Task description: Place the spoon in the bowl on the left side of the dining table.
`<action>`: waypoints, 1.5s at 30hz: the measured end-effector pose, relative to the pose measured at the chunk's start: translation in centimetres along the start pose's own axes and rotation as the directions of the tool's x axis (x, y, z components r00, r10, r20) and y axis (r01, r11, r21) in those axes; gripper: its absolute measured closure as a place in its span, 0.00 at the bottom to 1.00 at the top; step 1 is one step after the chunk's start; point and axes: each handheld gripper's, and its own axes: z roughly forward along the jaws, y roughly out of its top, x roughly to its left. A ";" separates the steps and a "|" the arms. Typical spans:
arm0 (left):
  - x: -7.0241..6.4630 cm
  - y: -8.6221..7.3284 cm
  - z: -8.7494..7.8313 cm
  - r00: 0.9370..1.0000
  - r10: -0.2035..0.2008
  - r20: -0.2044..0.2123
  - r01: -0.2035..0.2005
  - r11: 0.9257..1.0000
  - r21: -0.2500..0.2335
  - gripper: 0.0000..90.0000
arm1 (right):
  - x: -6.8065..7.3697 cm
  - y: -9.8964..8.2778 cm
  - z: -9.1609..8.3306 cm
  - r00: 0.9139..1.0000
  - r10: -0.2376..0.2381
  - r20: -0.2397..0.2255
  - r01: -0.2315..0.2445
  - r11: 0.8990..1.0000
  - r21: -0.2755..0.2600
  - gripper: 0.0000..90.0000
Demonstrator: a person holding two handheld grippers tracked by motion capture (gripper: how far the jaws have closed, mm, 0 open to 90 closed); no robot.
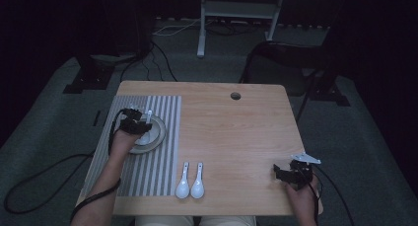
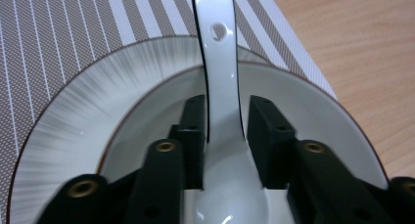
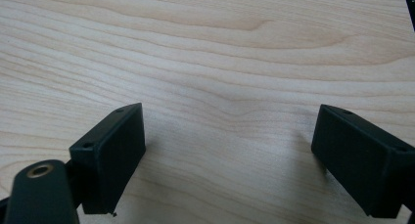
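Releasing the white ceramic soup spoon [image 2: 222, 136] into the white grey-rimmed bowl [image 2: 73, 136], the left hand-held gripper [image 2: 226, 131] stands narrowly parted, pads apparently off; next, lift clear.

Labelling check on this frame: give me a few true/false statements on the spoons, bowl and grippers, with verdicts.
1. A white ceramic spoon lies in the white bowl on the grey-rimmed plate. True.
2. The left gripper is clamped tight on that spoon. False: a gap shows beside the right jaw, so the jaws stand open around the handle.
3. Two more white spoons lie side by side near the striped placemat. True.
4. The right gripper holds a spoon. False: its jaws are wide open over the bare wooden table.
5. The plate sits on bare wood. False: it is on the placemat.
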 end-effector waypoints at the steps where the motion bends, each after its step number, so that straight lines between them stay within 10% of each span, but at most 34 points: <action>1: 0.0 -0.1 -0.1 1.000 -0.009 -0.001 0.009 1.000 -0.004 0.71 | 0.0 0.0 0.0 1.000 0.000 0.000 0.000 1.000 0.000 0.13; 21: -0.8 -1.5 -2.6 0.996 -0.086 -0.016 0.085 0.995 -0.054 0.21 | 0.0 0.0 0.0 1.000 0.000 0.000 0.000 1.000 0.000 0.13; 30: -1.4 -2.1 -3.3 0.998 -0.060 -0.032 0.058 0.997 -0.054 0.00 | 0.0 0.0 0.0 1.000 0.001 0.000 -0.001 1.000 0.000 0.13; 45: -2.2 -4.5 -5.3 0.995 -0.032 -0.091 0.018 0.988 -0.152 0.00 | 0.0 0.0 0.0 1.000 0.000 0.000 0.000 1.000 0.000 0.13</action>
